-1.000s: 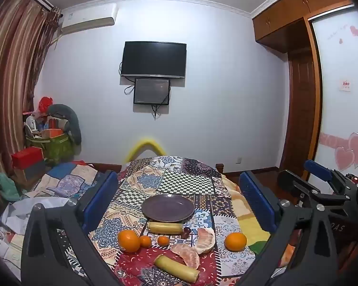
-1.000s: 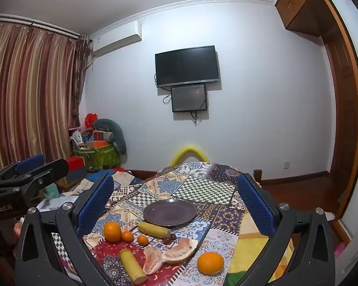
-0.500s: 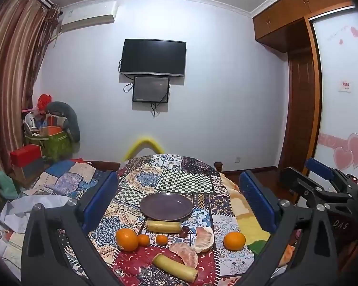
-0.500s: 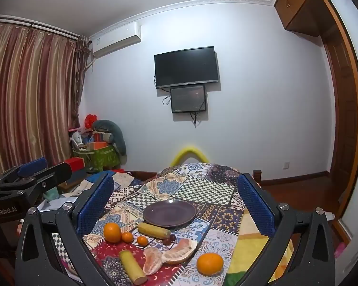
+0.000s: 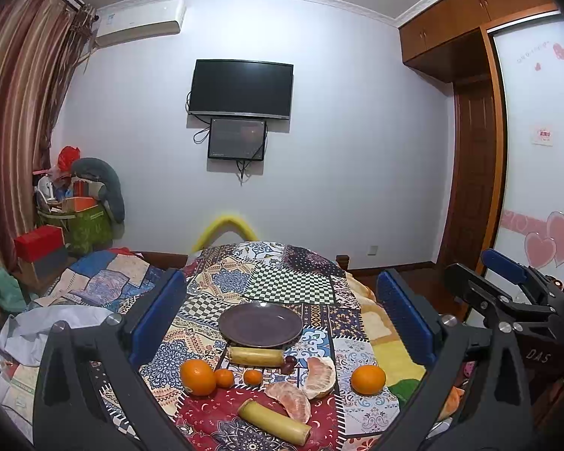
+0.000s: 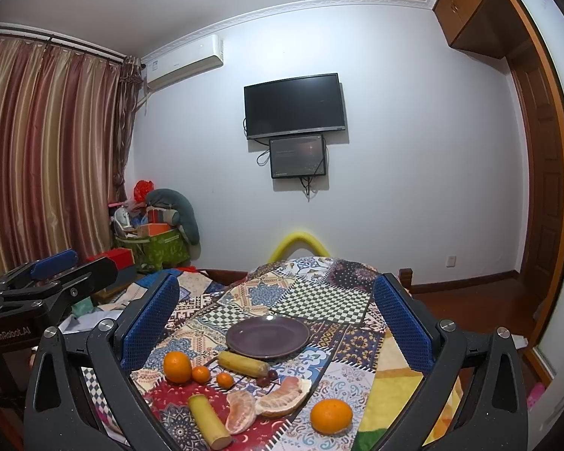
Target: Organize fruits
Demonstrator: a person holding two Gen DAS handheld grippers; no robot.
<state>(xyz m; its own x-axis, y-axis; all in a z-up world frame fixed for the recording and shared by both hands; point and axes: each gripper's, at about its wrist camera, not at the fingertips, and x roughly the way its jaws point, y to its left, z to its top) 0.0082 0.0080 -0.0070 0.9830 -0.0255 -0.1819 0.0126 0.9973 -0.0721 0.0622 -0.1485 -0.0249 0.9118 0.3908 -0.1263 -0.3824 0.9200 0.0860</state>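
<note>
We see the fruit spread on the patchwork cloth (image 5: 289, 285) in front of the plate (image 5: 260, 324): a big orange (image 5: 198, 377) at the left with two small ones (image 5: 224, 377) beside it, two peeled segments (image 5: 320, 371) in the middle, another orange (image 5: 368, 379) apart at the right. Two yellow cane pieces (image 5: 255, 356) lie there, one just before the plate. Our left gripper (image 5: 282, 315) and right gripper (image 6: 276, 312) hang above, both spread wide, holding nothing
</note>
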